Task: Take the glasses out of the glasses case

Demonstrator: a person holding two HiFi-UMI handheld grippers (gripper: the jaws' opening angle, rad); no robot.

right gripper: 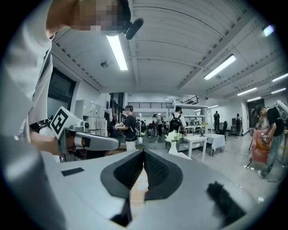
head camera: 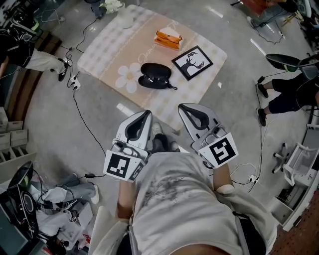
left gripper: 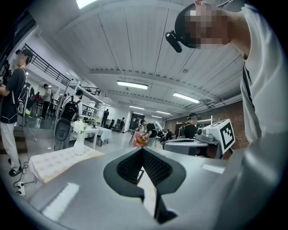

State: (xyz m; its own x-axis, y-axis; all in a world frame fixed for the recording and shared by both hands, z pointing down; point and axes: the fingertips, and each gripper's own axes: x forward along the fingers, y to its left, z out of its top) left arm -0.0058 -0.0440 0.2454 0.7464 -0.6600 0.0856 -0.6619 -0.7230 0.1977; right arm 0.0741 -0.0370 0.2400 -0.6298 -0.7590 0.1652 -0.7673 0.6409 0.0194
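A black glasses case (head camera: 155, 75) lies open in the middle of a checked cloth on the low table (head camera: 107, 47); I cannot make out the glasses inside it. Both grippers hang in front of the person's body, short of the table's near edge and apart from the case. The left gripper (head camera: 147, 113) points toward the table, and in its own view its jaws meet at the tip (left gripper: 142, 150) with nothing between them. The right gripper (head camera: 182, 106) is beside it, also shut and empty (right gripper: 144, 152). Neither gripper view shows the case.
On the cloth stand a black picture frame (head camera: 192, 63), an orange stack (head camera: 168, 39) and a vase of white flowers (head camera: 110, 6). Cables run across the floor (head camera: 82, 117). A seated person (head camera: 286, 92) is at the right, and clutter (head camera: 55, 209) lies at the lower left.
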